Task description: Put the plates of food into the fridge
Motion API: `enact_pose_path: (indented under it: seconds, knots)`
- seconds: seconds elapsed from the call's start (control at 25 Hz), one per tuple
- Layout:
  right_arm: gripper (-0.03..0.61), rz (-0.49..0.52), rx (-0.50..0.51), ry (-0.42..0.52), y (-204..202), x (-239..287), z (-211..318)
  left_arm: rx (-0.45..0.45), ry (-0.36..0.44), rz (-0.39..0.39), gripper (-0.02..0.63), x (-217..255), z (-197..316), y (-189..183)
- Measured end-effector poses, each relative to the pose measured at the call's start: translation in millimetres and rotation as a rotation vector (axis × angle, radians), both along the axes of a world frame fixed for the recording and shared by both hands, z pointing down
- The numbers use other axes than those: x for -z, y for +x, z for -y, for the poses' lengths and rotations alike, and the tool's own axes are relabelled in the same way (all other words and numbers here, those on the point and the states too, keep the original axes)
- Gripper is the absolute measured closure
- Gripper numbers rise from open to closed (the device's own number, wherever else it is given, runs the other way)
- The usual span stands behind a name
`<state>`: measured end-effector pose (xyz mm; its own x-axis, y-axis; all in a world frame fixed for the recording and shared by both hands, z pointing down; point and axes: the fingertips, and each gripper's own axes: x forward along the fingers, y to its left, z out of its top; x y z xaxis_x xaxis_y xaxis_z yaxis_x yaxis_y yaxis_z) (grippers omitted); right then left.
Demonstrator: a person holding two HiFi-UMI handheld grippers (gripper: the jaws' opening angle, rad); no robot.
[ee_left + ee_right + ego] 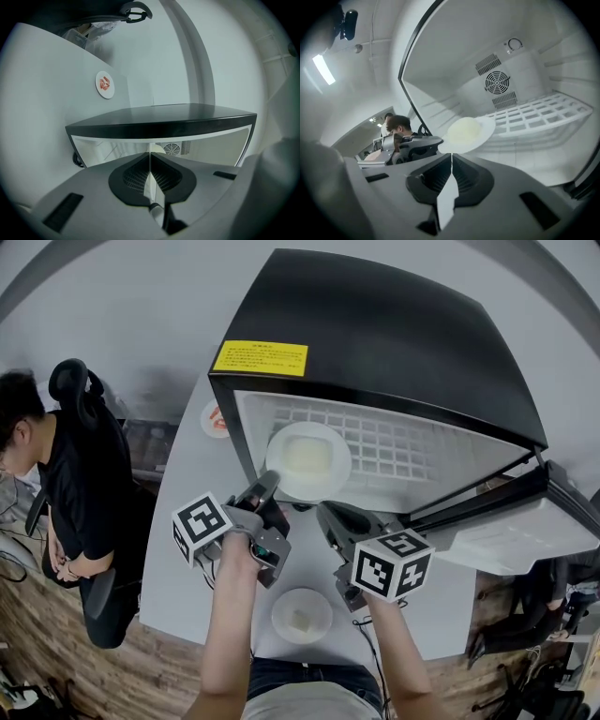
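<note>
Plate (338, 471) round, white, smooth; fridge shelf (412, 452) gridded.

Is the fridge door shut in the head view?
No, the fridge door stands swung open at the right, and the white wire shelf inside the fridge is in plain sight.

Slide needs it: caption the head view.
Left gripper holds a food plate at the open fridge; another plate sits on the table.
</note>
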<state>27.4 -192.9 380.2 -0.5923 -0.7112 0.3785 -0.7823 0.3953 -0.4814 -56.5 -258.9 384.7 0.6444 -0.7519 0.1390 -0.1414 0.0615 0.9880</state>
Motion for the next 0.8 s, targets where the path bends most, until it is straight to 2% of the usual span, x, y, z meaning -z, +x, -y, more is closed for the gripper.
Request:
enact_pose_path:
  seconds: [0.16, 0.44, 0.68, 0.8]
  knots:
    - [0.561, 0.004, 0.031, -0.044, -16.3, -9.7, 1.7, -0.001, -0.001, -0.005, 0.597, -0.2, -0.9, -0.8]
    - [0.563, 0.007, -0.001, -0.055, -9.2, -10.7, 11.4, 0.005, -0.013, -0.058, 0.595, 1.0, -2.5, 1.0]
    - [0.563, 0.030, -0.031, -0.057, -3.0, -10.6, 35.2, -0.014, 0.032, -0.040, 0.595, 6.5, -13.7, -4.8]
    - [0.563, 0.039, -0.047, -0.054, 1.9, -10.6, 47.9, -0.022, 0.049, -0.005, 0.595, 5.7, -19.6, -9.4]
